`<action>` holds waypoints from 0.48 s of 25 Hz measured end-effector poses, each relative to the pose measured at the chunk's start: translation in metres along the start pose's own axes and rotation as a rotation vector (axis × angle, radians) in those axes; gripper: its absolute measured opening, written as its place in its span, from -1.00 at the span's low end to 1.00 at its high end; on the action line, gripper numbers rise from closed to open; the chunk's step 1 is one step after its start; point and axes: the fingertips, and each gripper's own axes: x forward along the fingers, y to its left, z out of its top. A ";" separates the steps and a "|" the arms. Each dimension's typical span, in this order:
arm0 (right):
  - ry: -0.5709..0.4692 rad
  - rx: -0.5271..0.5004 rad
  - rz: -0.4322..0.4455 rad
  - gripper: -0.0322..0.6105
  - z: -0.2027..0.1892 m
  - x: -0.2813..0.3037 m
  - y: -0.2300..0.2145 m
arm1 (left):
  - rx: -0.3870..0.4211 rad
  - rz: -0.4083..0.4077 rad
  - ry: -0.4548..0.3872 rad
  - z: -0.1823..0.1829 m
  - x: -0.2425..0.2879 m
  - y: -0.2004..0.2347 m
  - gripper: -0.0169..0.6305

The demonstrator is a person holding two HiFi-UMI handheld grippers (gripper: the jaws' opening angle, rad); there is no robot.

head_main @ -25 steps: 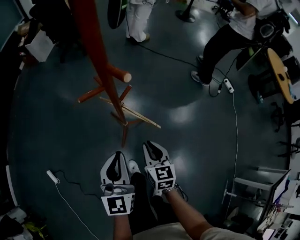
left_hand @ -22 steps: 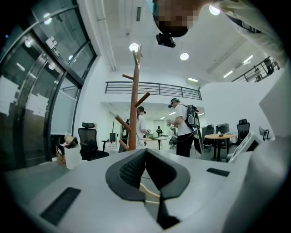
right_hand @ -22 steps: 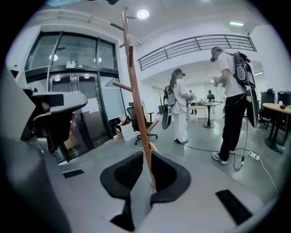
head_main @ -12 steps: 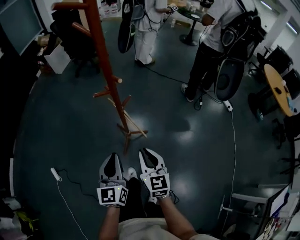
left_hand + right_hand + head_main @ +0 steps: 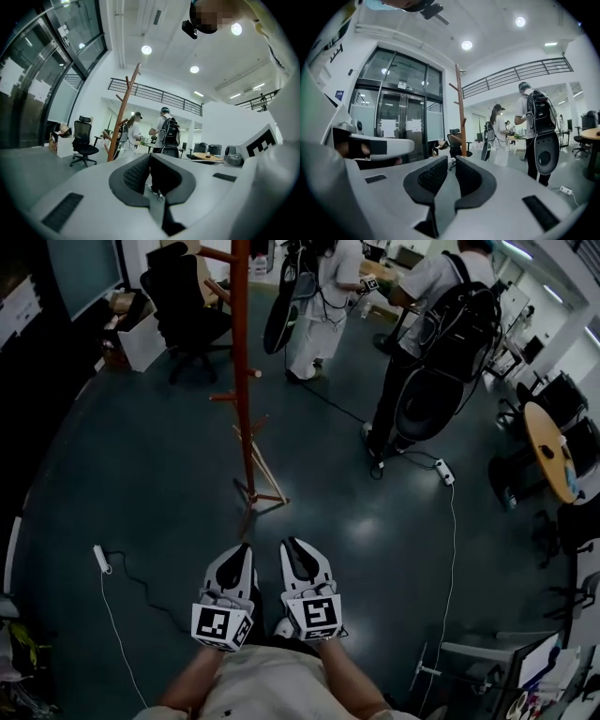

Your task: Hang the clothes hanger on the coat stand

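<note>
The dark, glossy floor (image 5: 141,484) fills most of the head view; on it stands the red-brown wooden coat stand (image 5: 242,362), upright, its pegs branching off the pole and its splayed feet on the floor; beyond the coat stand, to its right, a person with a black backpack (image 5: 427,334) stands facing a person in white clothes (image 5: 317,315), both well apart from it; a black office chair (image 5: 187,320) sits beyond the coat stand on its left, and a round wooden table (image 5: 548,446) lies far off to its right; both grippers are held side by side on the near side of the coat stand, well short of its feet, pointing toward it; the left gripper (image 5: 246,549) is clenched, its pad tips meeting with nothing between them; the right gripper (image 5: 287,545) is clenched too, its pads drawn together but for a narrow slit, and it grasps nothing; the clothes hanger (image 5: 259,461), pale wood, rests at the foot of the coat stand, slanting against its lower pole and feet, though whether it leans or lies flat cannot be told; a white power strip (image 5: 99,559) lies on the floor to the near left of the coat stand, its thin cable trailing toward the person.
</note>
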 end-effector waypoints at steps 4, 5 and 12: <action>-0.003 -0.010 0.016 -0.68 0.010 -0.047 0.007 | 0.031 -0.053 -0.013 0.002 -0.023 -0.045 -0.91; -0.004 -0.033 0.018 -0.68 0.011 -0.055 0.007 | 0.040 -0.066 -0.020 0.002 -0.027 -0.057 -0.91; -0.043 -0.070 0.047 -0.68 0.021 -0.081 0.028 | 0.087 -0.076 -0.037 0.010 -0.054 -0.077 -0.91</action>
